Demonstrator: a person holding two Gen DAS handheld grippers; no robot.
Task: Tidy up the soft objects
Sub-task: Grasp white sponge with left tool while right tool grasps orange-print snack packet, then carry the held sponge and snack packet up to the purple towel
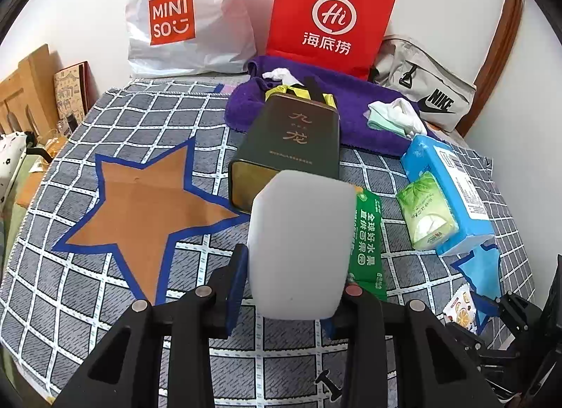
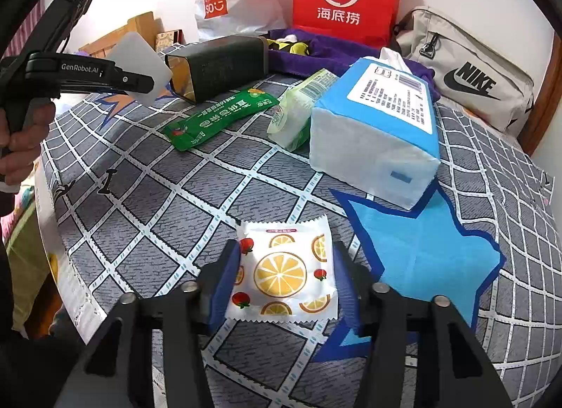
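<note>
The left gripper (image 1: 289, 288) is clamping its blue-padded fingers (image 1: 236, 281) on the two sides of a pale, translucent white rectangular block (image 1: 298, 243), which is filling the lower centre of the left wrist view and standing clear of the bedspread; seen from the right wrist view it is hanging in the air at upper left, so it is judged to be in transit, probably toward the brown paper star with a blue border (image 1: 140, 204) lying at centre left. The right gripper (image 2: 286, 278) is straddling a flat white snack sachet printed with lemon slices and strawberries (image 2: 284, 274) at lower centre of its view; the left finger (image 2: 224, 288) is touching the sachet's edge, but whether the far pad is pressing cannot be told, and the sachet is lying flat on the grey checked bedspread (image 2: 175, 197), so no firm grip is showing. Just to its right a light blue paper star (image 2: 421, 250) is lying, with a blue-wrapped tissue pack (image 2: 379, 134) resting on its upper point, which suggests a sorting spot. Both grippers are pointing steeply down and forward, and a hand (image 2: 21, 141) is wrapping the left gripper's handle at the left edge.
</note>
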